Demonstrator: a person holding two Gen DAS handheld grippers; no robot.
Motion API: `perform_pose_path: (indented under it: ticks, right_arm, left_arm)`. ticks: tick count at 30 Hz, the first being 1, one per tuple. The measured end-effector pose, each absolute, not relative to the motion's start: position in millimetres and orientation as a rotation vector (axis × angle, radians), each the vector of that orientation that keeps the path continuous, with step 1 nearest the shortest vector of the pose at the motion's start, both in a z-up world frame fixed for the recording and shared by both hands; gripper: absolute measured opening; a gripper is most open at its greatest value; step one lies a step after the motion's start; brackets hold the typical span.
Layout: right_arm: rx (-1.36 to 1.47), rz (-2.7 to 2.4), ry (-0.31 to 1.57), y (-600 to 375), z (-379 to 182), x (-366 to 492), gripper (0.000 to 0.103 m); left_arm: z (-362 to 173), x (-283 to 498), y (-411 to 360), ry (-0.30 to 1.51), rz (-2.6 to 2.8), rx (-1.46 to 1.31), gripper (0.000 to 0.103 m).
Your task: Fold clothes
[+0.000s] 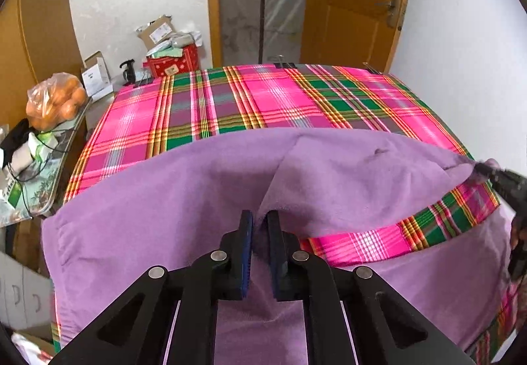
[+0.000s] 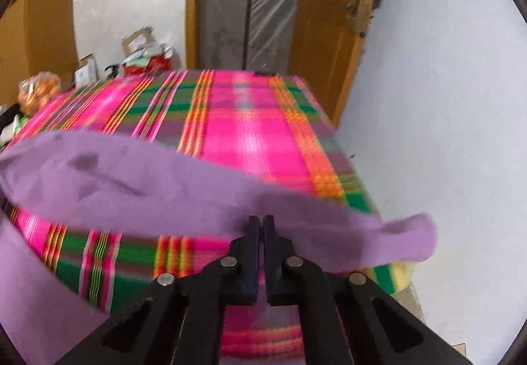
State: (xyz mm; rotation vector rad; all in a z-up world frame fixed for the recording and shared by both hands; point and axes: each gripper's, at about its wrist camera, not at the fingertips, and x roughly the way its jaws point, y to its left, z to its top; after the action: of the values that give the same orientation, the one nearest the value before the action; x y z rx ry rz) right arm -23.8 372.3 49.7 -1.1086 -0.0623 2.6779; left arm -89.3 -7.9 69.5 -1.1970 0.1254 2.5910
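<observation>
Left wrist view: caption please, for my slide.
Left tongs pinch a purple garment lifted over the plaid table; right tongs grip its far edge.

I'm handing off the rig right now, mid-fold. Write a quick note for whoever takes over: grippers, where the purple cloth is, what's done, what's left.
Left gripper: jaws shut on a pinch of the purple cloth near its middle edge.
Right gripper: jaws shut on the cloth's other end; the view is blurred.
Cloth: held up between both grippers above the plaid table, with a lower part hanging over the near edge.
Done: both grips taken and edge lifted.
Left: probably carry the held edge forward, lay it flat, then finish the fold.
</observation>
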Motion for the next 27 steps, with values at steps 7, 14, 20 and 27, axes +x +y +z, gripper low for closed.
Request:
perform_pose_path:
  ticks: [7,14,20,27]
  right_arm:
    - [-1.106,2.643,0.019,400.2,63.9,-29.0,0.001]
    - [-1.192,2.634,0.415,437.3,35.2,-2.9,0.018]
    - [-1.170,2.726,0.489,428.1,32.8,11.7,0.044]
    - [-1.245,2.660,0.749,429.0,18.4,13.6,0.045]
  left_arm:
    - [61.2,-87.2,-13.8,0.106,2.584,-1.230,0.009]
    - [58.8,-85.8,-14.1,0.113,2.572,-1.247,0.008]
    - [56.3,-86.5,-19.5,0.070,2.575,-1.266,0.009]
    - [57.0,-88.0,-23.0,0.033,2.577,-1.276,0.009]
